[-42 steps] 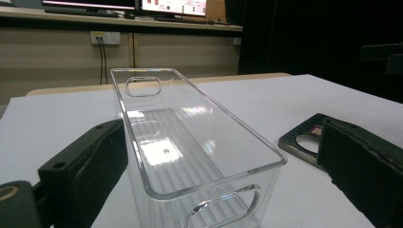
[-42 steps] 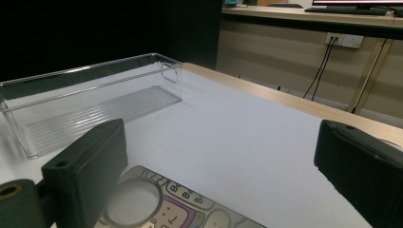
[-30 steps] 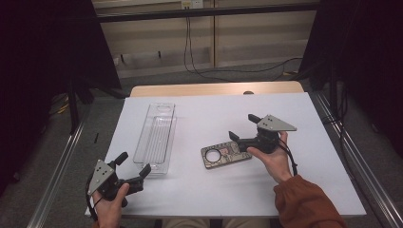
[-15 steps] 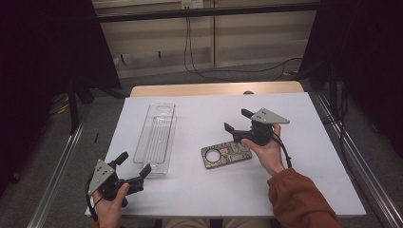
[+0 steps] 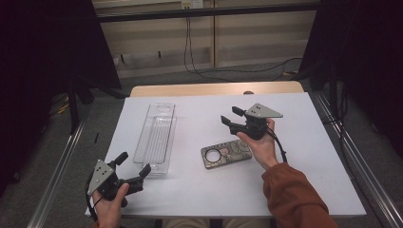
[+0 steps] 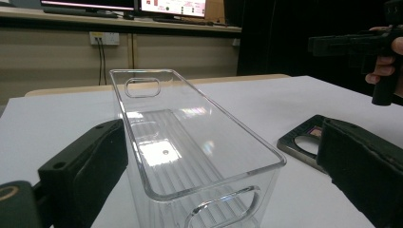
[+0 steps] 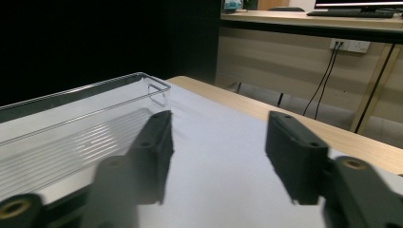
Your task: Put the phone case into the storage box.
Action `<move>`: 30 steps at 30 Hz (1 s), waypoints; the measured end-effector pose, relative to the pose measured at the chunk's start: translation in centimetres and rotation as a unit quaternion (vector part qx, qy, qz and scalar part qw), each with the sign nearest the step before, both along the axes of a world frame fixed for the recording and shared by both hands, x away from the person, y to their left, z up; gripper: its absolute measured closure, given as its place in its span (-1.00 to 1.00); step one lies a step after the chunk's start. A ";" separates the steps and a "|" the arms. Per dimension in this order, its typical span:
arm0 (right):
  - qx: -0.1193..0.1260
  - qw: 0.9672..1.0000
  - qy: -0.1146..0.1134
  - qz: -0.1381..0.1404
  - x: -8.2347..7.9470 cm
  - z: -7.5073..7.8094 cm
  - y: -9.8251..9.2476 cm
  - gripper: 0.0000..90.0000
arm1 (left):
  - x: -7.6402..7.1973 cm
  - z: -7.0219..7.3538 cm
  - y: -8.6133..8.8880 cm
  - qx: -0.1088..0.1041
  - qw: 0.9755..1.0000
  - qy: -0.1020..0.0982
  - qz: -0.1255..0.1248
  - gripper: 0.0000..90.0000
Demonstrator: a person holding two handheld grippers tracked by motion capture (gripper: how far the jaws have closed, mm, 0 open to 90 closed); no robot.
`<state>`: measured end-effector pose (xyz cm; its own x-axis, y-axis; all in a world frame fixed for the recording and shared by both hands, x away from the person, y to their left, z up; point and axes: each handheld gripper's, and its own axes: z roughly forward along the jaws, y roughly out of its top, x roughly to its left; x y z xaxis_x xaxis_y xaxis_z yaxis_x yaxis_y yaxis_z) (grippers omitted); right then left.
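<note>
A clear plastic bin (image 5: 157, 135) lies lengthwise on the white table (image 5: 309, 156), left of centre. A patterned phone case (image 5: 227, 154) lies flat to its right. My left gripper (image 5: 134, 163) rests at the bin's near end, open. In the left gripper view its jaws stand either side of the bin (image 6: 190, 156) without pressing on it, and the phone case (image 6: 304, 142) lies at the right. My right gripper (image 5: 230, 115) hovers beyond the phone case, pointing left toward the bin (image 7: 71, 128). Its jaws have just been closing and stand partly open with nothing between them (image 7: 218, 142).
A wooden strip (image 5: 214, 89) edges the table's far side. Metal rails (image 5: 366, 175) run along both sides. Cables (image 5: 199, 66) hang on the back wall. An orange sleeve (image 5: 294, 199) comes in at the bottom right.
My right gripper has moved left and away from the phone case toward the bin, and its jaws have narrowed. The left gripper, bin and phone case have stayed put.
</note>
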<state>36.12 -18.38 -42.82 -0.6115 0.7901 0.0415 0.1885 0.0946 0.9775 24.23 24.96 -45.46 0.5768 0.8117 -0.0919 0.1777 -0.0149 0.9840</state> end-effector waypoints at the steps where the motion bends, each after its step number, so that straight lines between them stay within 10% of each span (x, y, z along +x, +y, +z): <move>1: -0.002 1.000 0.001 -0.001 0.1 0.0 0.0 0.08 | 0.0 0.0 0.0 0.001 1.000 0.001 0.000 -0.93; 18: 0.002 0.999 0.040 0.014 1.4 -0.5 -0.3 1.00 | 0.0 0.0 0.0 0.003 1.000 0.000 -0.002 -0.93; 30: -0.009 0.996 0.087 0.034 2.1 0.1 0.1 1.00 | 0.0 0.0 0.0 0.003 1.000 0.000 -0.003 -0.93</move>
